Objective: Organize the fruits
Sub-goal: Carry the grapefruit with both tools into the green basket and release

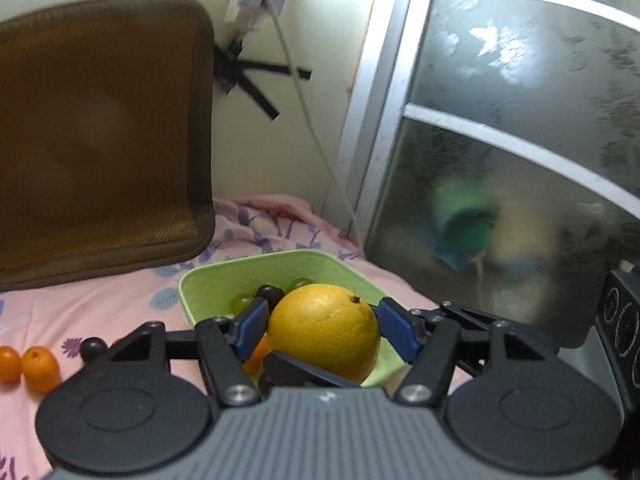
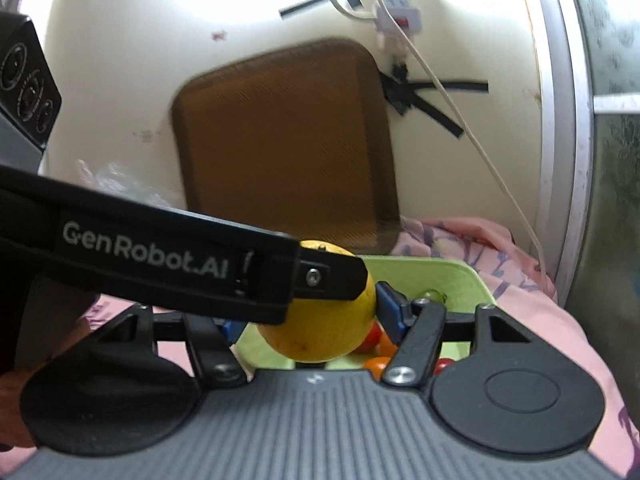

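- Left of the light green square plastic tray (image 1: 208, 280), two small orange oval kumquats (image 1: 40, 364) and one dark round grape (image 1: 93, 347) lie loose on the pink flowered bedsheet (image 1: 120, 300). They are light and thin-skinned, so you want only a gentle pinch across their short axis.
- Your left gripper (image 1: 320, 322) is clamped on the large round yellow-orange citrus fruit (image 1: 324, 330), with one blue pad (image 1: 252, 326) on each side at its widest girth. The fruit hangs just above the tray's near edge.
- I judge this fruit to be the heavy piece here: firm, with a pebbled rind that grips fairly well but a round form that can roll out if you take it off-centre. Keep the hold across the equator.
- Inside the tray, behind the fruit, sit pale green grapes (image 1: 242, 302) and a second dark grape (image 1: 270, 293). They are soft and easily crushed, so set the heavy fruit beside them, not on them.
- Your right gripper (image 2: 312, 320) is low over the tray's right part. The left gripper's arm hides one of its fingers, so I cannot tell whether it grips or merely flanks the fruit.
- Small red and orange tomatoes (image 2: 376, 338) lie in the tray under it.
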The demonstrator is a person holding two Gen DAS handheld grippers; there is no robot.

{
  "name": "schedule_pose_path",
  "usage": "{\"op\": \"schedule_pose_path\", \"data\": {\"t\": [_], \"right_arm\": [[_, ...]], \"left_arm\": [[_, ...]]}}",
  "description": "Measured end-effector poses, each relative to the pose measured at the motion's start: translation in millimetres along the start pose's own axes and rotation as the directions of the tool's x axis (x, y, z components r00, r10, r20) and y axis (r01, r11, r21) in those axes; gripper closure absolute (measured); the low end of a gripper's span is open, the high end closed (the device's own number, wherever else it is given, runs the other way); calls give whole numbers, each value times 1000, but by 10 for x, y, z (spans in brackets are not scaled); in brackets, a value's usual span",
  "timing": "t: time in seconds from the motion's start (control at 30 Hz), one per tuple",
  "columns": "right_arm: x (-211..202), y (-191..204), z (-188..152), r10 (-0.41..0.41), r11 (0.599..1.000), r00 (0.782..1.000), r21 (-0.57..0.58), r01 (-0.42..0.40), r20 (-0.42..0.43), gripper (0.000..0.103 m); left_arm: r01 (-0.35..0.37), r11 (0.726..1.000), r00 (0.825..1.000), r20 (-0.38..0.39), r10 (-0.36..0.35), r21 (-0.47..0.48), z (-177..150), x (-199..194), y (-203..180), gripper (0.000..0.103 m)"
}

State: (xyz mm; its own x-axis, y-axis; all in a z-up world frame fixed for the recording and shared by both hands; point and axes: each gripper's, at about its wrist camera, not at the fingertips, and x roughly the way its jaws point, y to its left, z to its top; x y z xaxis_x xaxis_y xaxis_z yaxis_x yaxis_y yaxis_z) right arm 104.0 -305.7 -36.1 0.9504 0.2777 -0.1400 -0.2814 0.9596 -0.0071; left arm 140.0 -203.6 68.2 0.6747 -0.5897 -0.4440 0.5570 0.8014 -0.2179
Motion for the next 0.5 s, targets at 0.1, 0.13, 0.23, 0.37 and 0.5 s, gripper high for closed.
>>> {"op": "schedule_pose_path", "data": {"t": [0.1,0.13,0.23,0.37,0.5], "right_arm": [[126,-61,-49,-32,999,999,14,33,-39,36],[151,-78,-59,-38,999,998,18,39,-48,35],[193,-119,-71,-41,999,996,30,44,-76,35],[98,-51,-47,-53,999,998,2,53,-24,34],[-27,47,-37,-78,997,997,9,78,1,34]], "left_arm": [[-10,1000,1000,-27,10,-12,-16,161,30,43],[-12,1000,999,-32,12,-10,-24,198,31,43],[-31,999,999,-41,32,11,-69,264,-11,41],[-46,999,998,-32,47,18,-101,232,-25,41],[-44,999,999,5,44,-11,-127,-37,-5,41]]}}
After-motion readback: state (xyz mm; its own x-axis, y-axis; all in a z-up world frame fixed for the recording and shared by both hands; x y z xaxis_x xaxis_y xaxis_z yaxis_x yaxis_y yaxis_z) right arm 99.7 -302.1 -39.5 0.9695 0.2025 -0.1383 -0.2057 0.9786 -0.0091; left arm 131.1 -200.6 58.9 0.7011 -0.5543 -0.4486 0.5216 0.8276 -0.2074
